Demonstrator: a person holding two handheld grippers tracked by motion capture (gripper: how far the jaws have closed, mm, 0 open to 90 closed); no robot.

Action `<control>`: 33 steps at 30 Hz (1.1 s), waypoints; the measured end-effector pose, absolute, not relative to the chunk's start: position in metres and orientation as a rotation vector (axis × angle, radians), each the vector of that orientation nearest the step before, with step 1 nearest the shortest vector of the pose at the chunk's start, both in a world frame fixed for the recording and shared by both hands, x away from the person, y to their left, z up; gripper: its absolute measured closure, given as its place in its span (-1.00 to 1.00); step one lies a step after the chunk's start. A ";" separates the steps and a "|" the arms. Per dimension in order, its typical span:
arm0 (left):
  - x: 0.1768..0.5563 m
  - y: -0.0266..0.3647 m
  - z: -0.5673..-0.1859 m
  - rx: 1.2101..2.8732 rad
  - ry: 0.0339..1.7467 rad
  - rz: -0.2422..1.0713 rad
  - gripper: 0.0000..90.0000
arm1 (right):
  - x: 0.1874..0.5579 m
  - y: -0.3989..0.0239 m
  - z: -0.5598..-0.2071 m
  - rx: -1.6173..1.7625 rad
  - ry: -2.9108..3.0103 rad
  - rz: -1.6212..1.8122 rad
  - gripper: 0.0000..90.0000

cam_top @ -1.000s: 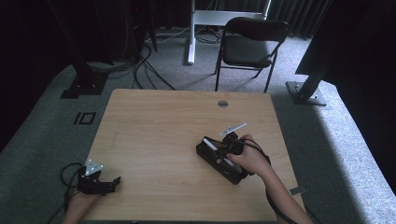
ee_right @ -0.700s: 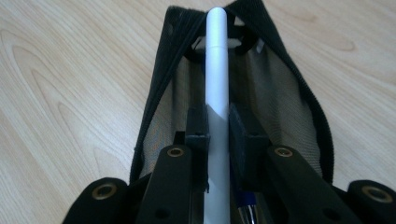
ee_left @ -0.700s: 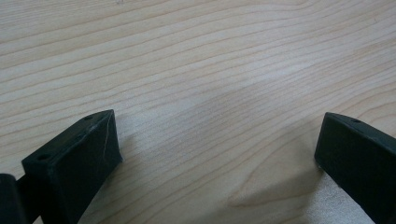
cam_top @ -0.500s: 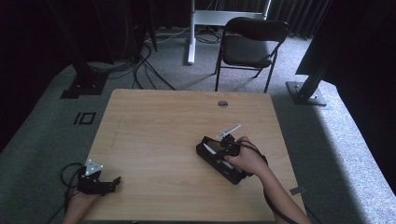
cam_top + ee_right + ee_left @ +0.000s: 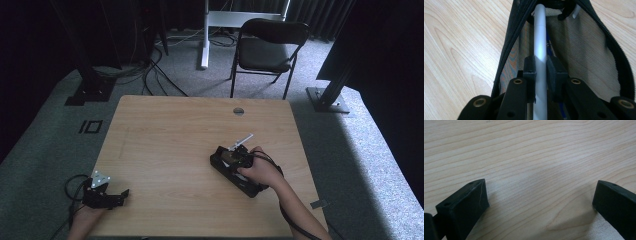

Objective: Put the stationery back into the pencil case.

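— Where's the slim white plastic pen (image 5: 540,42)?
— Pinched in the right gripper (image 5: 541,68) jaws, over the open black mesh zip pouch (image 5: 584,47) at the right.
— And the left gripper (image 5: 539,202)?
— Jaws spread, near-left on the light wooden table (image 5: 529,152).

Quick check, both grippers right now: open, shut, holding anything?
Left gripper: open, nothing between its jaws, over bare table.
Right gripper: shut on a white pen, over the open black mesh pouch.

Looked like a lab/recording studio: black curtains (image 5: 30,60), rig stands (image 5: 330,95), floor cables (image 5: 160,75), lone wooden table (image 5: 165,135), folding chair (image 5: 265,50), grey carpet.
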State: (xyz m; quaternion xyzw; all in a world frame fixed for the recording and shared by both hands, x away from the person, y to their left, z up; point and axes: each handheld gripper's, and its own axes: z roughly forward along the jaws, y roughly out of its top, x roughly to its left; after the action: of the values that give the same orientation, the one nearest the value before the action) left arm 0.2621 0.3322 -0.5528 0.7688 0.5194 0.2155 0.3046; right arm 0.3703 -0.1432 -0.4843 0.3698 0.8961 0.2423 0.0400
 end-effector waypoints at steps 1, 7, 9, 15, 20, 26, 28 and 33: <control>0.262 0.332 -0.553 2.036 1.376 0.571 -0.99 | 0.370 -0.143 -0.485 1.133 2.749 0.734 0.74; 0.262 0.332 -0.553 2.036 1.376 0.570 -0.99 | 0.370 -0.141 -0.488 1.141 2.758 0.730 0.66; 0.262 0.332 -0.553 2.036 1.376 0.570 -0.99 | 0.370 -0.142 -0.487 1.152 2.762 0.746 0.63; 0.262 0.332 -0.553 2.036 1.376 0.570 -0.99 | 0.369 -0.147 -0.475 1.152 2.735 0.805 0.64; 0.262 0.332 -0.553 2.035 1.376 0.570 -0.99 | 0.369 -0.157 -0.463 1.170 2.688 0.876 0.63; 0.262 0.332 -0.553 2.036 1.376 0.570 -1.00 | 0.370 -0.171 -0.447 1.183 2.615 0.975 0.60; 0.262 0.332 -0.553 2.036 1.376 0.570 -0.99 | 0.371 -0.176 -0.442 1.191 2.579 0.995 0.59; 0.262 0.332 -0.553 2.036 1.376 0.571 -0.99 | 0.374 -0.187 -0.438 1.212 2.516 1.044 0.55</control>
State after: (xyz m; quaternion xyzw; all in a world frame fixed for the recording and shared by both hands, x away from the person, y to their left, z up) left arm 0.2621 0.3322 -0.5528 0.7686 0.5196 0.2155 0.3047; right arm 0.3742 -0.1874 -0.4377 0.4051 0.8412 0.3491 0.0801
